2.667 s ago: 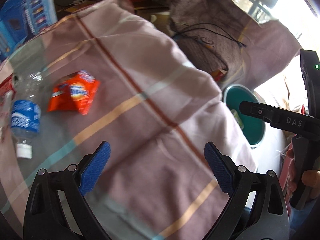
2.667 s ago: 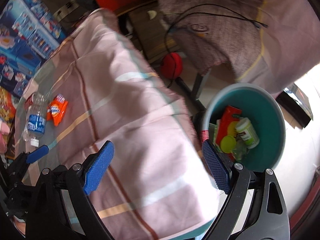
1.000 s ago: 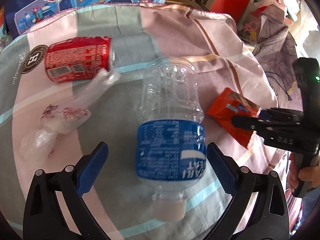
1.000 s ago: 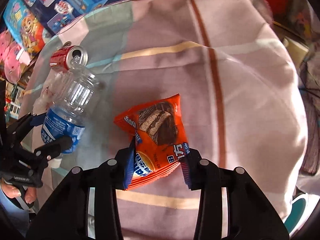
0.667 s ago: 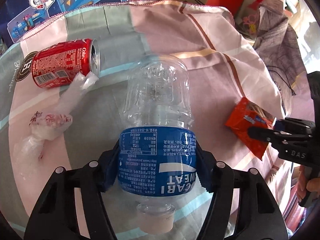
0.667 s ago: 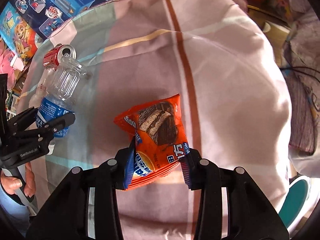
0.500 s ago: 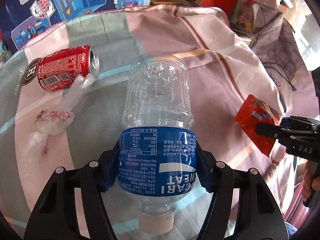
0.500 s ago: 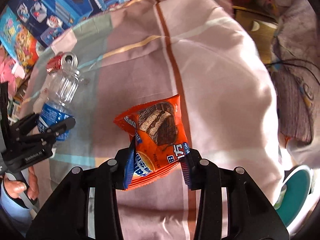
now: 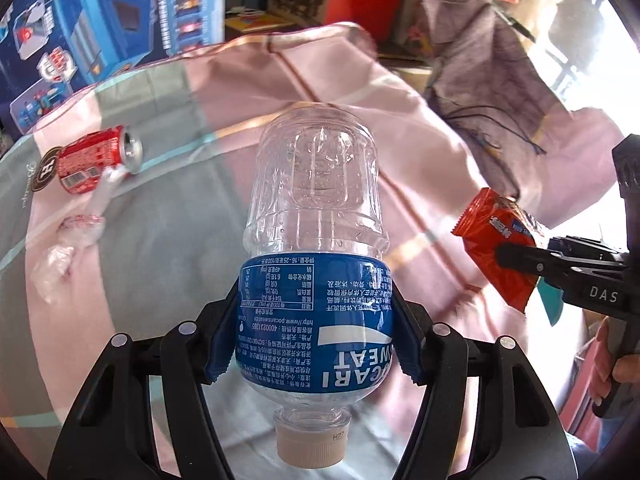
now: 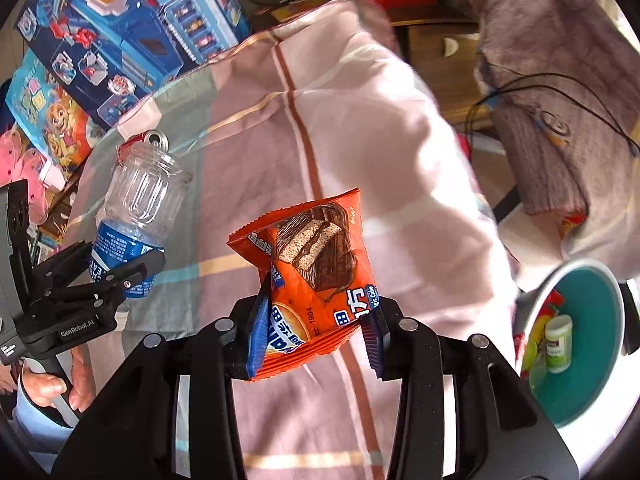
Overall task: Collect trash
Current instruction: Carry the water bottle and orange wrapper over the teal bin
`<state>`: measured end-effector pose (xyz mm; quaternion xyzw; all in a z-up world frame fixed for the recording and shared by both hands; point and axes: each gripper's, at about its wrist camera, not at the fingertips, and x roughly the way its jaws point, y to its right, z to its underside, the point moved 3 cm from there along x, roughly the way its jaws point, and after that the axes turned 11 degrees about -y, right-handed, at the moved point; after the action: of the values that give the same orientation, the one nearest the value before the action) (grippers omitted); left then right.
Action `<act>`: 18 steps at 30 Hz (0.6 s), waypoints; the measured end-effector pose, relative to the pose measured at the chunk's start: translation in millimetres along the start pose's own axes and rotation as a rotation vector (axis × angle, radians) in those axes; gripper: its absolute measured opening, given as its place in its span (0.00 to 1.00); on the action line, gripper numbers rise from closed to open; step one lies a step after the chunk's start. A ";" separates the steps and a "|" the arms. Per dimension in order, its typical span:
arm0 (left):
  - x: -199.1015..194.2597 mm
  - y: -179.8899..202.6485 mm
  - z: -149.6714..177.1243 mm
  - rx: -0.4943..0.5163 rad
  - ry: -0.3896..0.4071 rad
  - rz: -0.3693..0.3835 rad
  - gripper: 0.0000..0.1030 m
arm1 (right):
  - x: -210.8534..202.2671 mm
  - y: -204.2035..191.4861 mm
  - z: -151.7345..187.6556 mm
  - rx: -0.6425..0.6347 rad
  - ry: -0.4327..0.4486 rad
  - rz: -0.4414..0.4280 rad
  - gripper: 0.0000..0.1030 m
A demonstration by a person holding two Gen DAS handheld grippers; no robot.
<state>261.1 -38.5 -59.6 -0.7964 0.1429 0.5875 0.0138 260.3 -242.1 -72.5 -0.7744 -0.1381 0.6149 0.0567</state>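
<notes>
Left wrist view, left to right. A red soda can [image 9: 94, 159] lies on its side near the far left edge of the cloth-covered table [image 9: 168, 216], its open end toward the centre; a round dark coaster [image 9: 43, 168] shows partly from under its base. Just below the can, crumpled clear plastic wrap [image 9: 70, 236] trails toward the near left edge; its printing is too blurred to read. At centre, the left gripper [image 9: 314, 338] pinches a clear plastic bottle [image 9: 316, 240] across its blue label, cap toward the camera, base pointing away; the bottle is lifted clear of the cloth. The blue pads are largely hidden behind the label. At right, the right gripper [image 9: 516, 258], cut off by the frame, clamps an orange snack packet [image 9: 490, 240]; part of a hand [image 9: 626, 368] shows below it.

Right wrist view, left to right. Toy boxes [image 10: 100, 40] stand beyond the table's far left corner. The left gripper [image 10: 120, 268] holds the bottle [image 10: 140, 204], which hides most of the can [image 10: 154, 138] behind it. At centre, the right gripper [image 10: 316, 332] is closed on the lower edge of the snack packet [image 10: 316, 268], which is held above the cloth; its pads are partly covered by the wrapper. Off the table's right edge stands a teal bin [image 10: 592, 360], cut off by the frame, with a small white-capped container [image 10: 558, 342] and other wrappers inside, the latter hard to make out.
</notes>
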 end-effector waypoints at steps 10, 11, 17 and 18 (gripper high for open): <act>0.8 79.5 5.2 0.128 -0.013 0.049 0.64 | -46.3 52.3 34.2 0.108 0.092 0.011 0.37; 1.6 90.8 5.0 0.148 -0.015 0.052 0.64 | -50.8 59.1 37.9 0.122 0.104 0.014 0.37; 2.3 142.0 5.3 0.240 -0.020 0.060 0.64 | -69.8 97.1 57.5 0.202 0.144 0.010 0.37; 3.1 149.6 4.8 0.252 -0.022 0.063 0.64 | -72.3 103.2 60.3 0.212 0.150 0.010 0.37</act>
<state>221.0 -181.7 -42.1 -0.7770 0.2404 0.5736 0.0969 201.9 -366.2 -45.6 -0.8084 -0.0640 0.5668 0.1453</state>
